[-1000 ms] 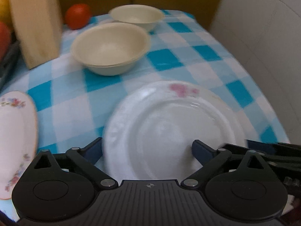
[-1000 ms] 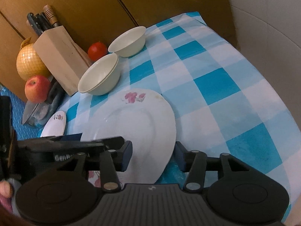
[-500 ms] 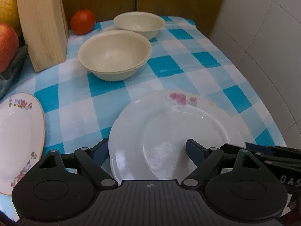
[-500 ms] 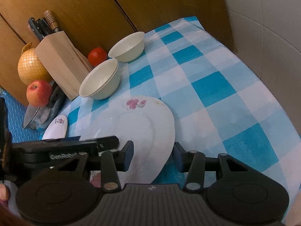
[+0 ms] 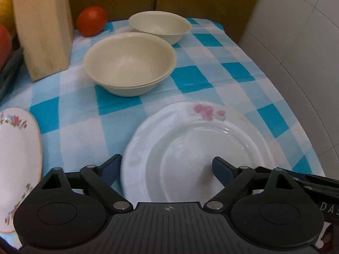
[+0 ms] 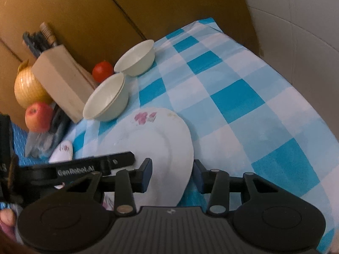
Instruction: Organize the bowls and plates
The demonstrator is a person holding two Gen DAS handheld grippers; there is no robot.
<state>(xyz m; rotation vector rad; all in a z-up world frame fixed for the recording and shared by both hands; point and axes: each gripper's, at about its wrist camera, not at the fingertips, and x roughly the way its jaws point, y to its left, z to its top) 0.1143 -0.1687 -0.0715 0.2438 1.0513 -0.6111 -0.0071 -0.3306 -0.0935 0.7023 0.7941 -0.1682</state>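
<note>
- A blue-and-white checked cloth (image 5: 211,78) covers the tabletop, with brown cabinet doors (image 6: 84,10) behind and a white tiled wall (image 5: 307,48) on the right.
- The big white plate (image 5: 201,148) lies flat near the front edge, its pink flower print on the far rim; round, so no long axis.
- Left gripper (image 5: 166,169) hovers over the plate's near-left rim, jaws apart, one finger outside the rim, one over the well.
- Right gripper (image 6: 172,174) straddles the plate's right edge, jaws apart, not clamped.
- Two stacked cream bowls (image 5: 130,63) stand upright and empty; another bowl (image 5: 160,26) sits behind, also empty.
- A small flowered plate (image 5: 17,158) lies left; knife block (image 6: 61,84), tomato (image 5: 91,20), apple (image 6: 38,116) at the back.
</note>
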